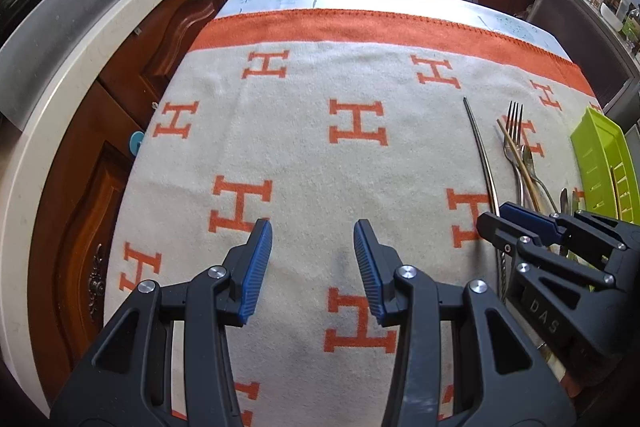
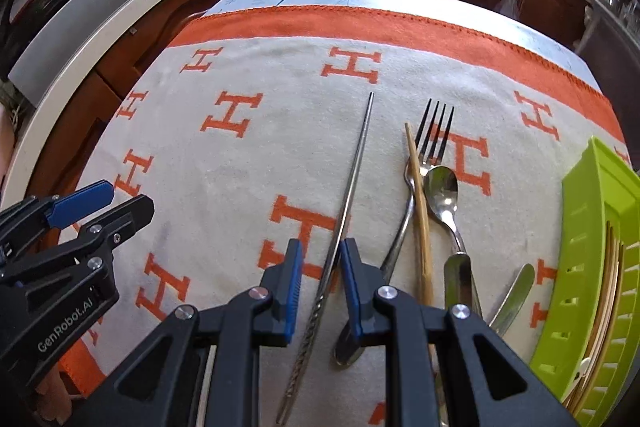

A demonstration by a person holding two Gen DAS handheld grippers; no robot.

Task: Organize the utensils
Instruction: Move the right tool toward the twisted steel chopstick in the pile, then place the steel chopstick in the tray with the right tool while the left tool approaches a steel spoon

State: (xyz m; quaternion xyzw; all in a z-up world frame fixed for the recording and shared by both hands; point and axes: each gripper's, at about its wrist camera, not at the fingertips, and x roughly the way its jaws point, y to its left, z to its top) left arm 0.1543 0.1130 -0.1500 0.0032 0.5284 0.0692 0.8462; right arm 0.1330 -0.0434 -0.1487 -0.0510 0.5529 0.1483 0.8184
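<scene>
The metal chopstick [image 2: 352, 195] is lying on the blanket [image 2: 240, 167] with its long axis running straight ahead between the right gripper [image 2: 320, 281] pads, which are standing slightly apart, gripping nothing. The left gripper [image 1: 313, 267], wide open and empty, is hovering farther left. The green tray [image 2: 592, 227] is lying rightward.

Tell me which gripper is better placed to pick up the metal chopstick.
Right. The right gripper is open with its fingers straddling the metal chopstick. The left gripper is open over bare blanket, off to the side of the utensils.
</scene>
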